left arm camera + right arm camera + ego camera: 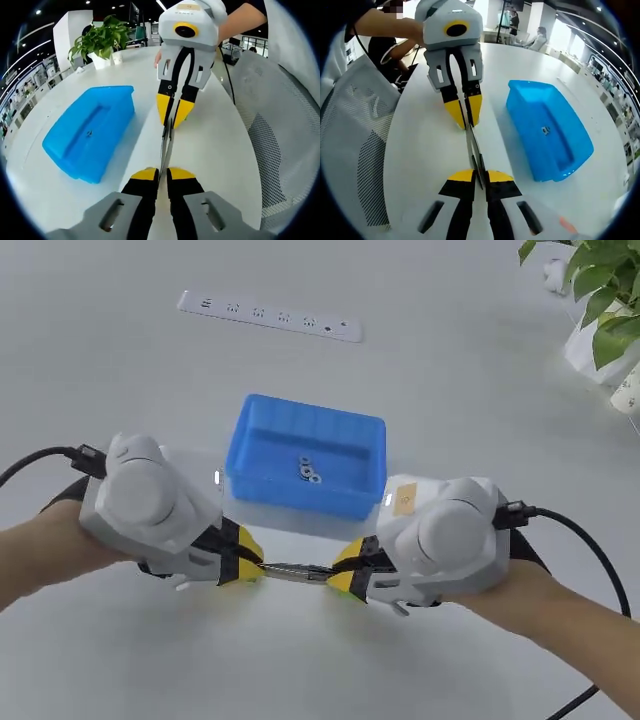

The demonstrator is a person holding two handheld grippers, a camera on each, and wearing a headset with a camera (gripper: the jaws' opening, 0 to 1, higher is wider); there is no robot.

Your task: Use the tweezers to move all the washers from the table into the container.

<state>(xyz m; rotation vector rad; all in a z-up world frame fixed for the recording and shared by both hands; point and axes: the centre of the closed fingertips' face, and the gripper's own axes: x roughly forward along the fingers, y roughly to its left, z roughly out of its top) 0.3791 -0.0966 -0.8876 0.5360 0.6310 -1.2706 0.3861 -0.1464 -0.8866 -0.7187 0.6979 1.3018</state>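
Silver tweezers (pixel 295 572) lie level just above the white table, held at both ends. My left gripper (pixel 248 565) is shut on one end and my right gripper (pixel 345 575) is shut on the other, with their yellow fingertips facing each other. In the left gripper view the tweezers (pixel 166 142) run from my own jaws to the right gripper (pixel 175 107). The right gripper view shows the tweezers (pixel 472 145) reaching the left gripper (pixel 465 112). Behind them stands a blue container (pixel 300 498), with several washers (pixel 308 473) on its floor.
A white power strip (pixel 270 316) lies at the back of the table. A potted plant (pixel 600 290) stands at the back right. A mesh chair (pixel 280 150) sits beside the table's edge. Cables trail from both grippers.
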